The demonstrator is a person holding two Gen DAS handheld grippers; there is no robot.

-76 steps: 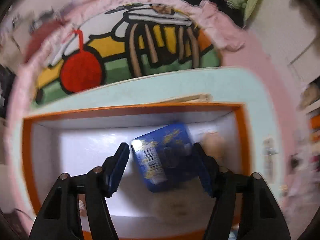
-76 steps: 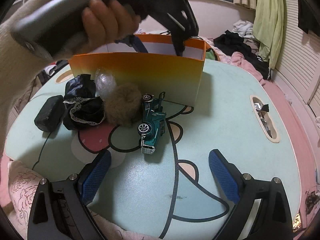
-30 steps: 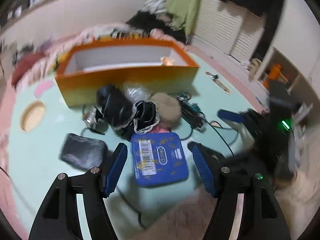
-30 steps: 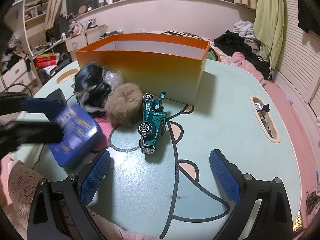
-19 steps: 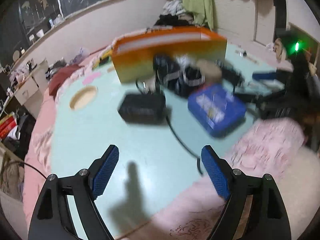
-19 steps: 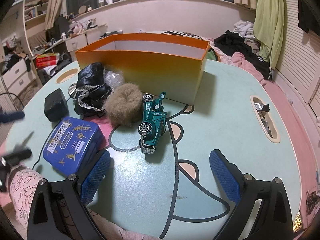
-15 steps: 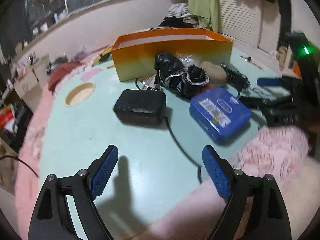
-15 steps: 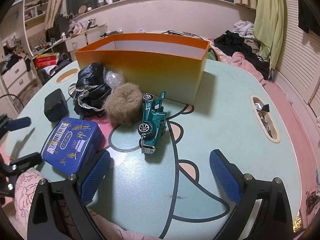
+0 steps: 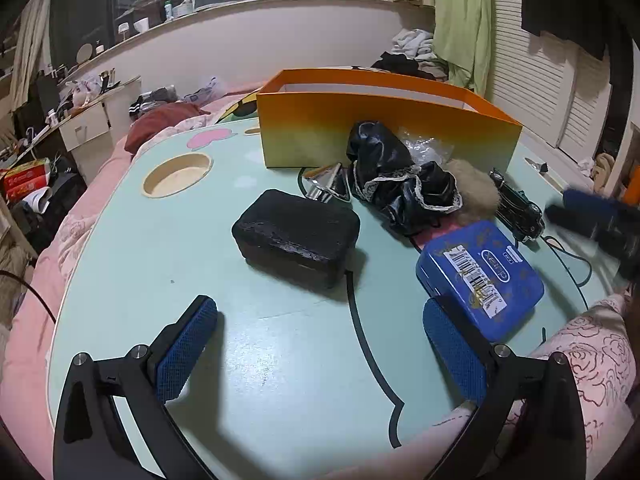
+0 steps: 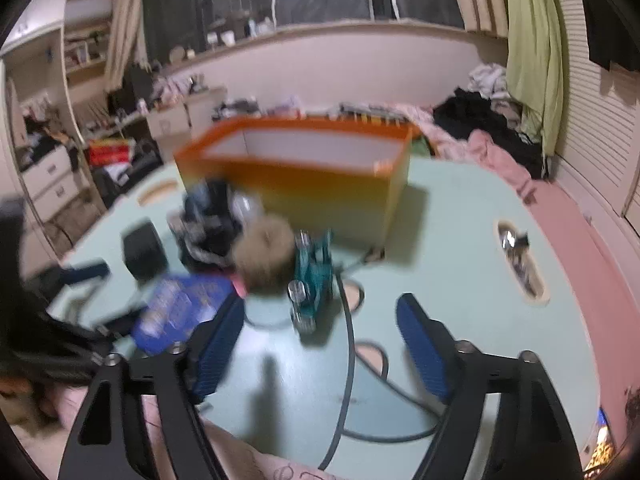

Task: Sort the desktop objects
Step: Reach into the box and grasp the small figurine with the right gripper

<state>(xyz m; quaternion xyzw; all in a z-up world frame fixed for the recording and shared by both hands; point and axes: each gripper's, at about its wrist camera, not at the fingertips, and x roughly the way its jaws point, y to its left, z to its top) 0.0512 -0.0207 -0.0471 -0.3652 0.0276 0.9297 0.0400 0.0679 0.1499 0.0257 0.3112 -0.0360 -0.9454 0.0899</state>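
Observation:
An orange box [image 9: 384, 128] stands at the back of the pale green table [image 9: 280, 360]. In front of it lie a black case [image 9: 296, 232], a black lace-trimmed cloth [image 9: 396, 180], a brown fur ball [image 9: 476, 192], a dark green toy car [image 9: 518, 210] and a blue tin [image 9: 480, 276]. My left gripper [image 9: 320, 348] is open and empty, near the table's front edge. My right gripper [image 10: 320, 344] is open and empty, low over the table just short of the toy car [image 10: 312, 276]; this view is blurred. The box [image 10: 296, 176] and tin [image 10: 180, 312] show there too.
A round cup hole [image 9: 177, 171] is cut in the table at the left and an oval slot [image 10: 520, 264] at the right. A shiny metal cone [image 9: 324, 184] lies by the black cloth. Pink bedding surrounds the table.
My left gripper carried the blue tin out of the orange box, set it on the table and drew back open. My right gripper has now started moving, blurring its view.

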